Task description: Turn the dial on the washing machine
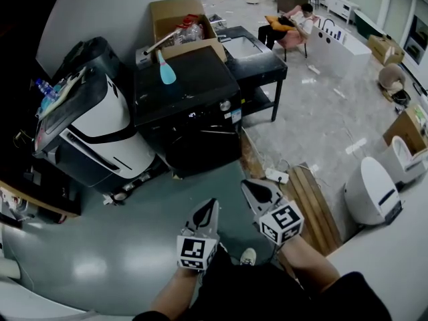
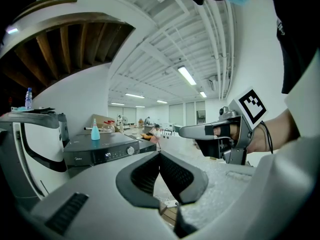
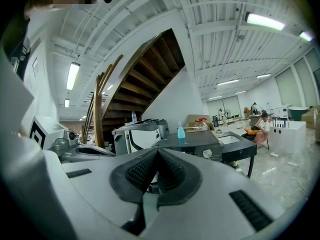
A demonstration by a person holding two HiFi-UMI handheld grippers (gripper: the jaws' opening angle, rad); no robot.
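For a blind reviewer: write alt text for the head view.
The left gripper and right gripper, both shut and empty, are held low over a grey floor, short of a black washing machine. Its dial sits on the front panel; a blue bottle stands on top.

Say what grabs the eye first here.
The black washer fills the centre of the head view, with a blue bottle on its lid and a silver dial on its front panel. At the bottom, the left gripper and right gripper are both shut and empty, well short of the washer. A person sits at the back.
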